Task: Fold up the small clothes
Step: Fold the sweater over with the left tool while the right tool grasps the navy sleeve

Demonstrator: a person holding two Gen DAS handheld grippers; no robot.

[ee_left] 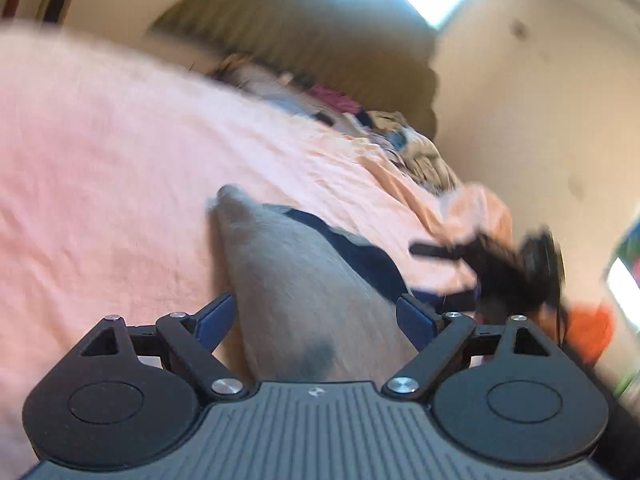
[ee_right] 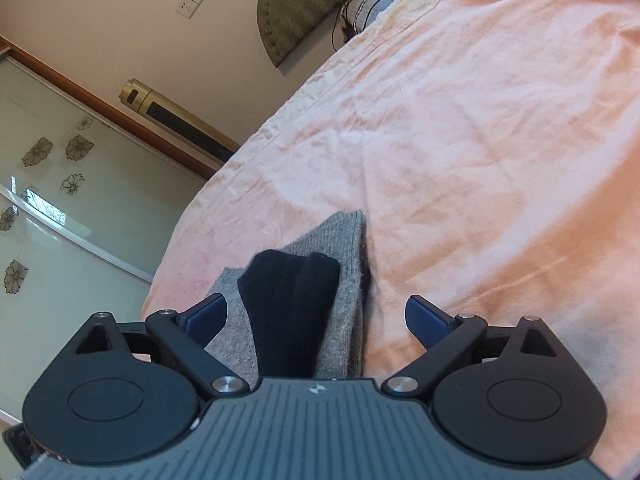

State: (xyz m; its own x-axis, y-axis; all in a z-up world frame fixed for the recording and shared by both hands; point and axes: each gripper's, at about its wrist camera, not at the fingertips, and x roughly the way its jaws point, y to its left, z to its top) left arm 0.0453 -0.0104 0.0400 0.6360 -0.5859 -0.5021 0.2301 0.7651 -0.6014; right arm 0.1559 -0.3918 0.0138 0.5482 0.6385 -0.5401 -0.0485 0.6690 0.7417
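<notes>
Near the bed's (ee_right: 480,120) left edge lies the grey sock (ee_right: 344,240), black sock (ee_right: 292,300) on top. Both the left hand-held gripper (ee_left: 316,316) and right hand-held gripper (ee_right: 316,316) gape wide, holding nothing. Grab the toes gently, fold evenly.

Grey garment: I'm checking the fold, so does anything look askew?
Yes. In the right wrist view a black piece lies slanted over the grey garment on the pink sheet, their edges not lined up.

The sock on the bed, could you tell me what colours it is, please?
Grey sock with a black toe part; clearest in the right wrist view.
</notes>
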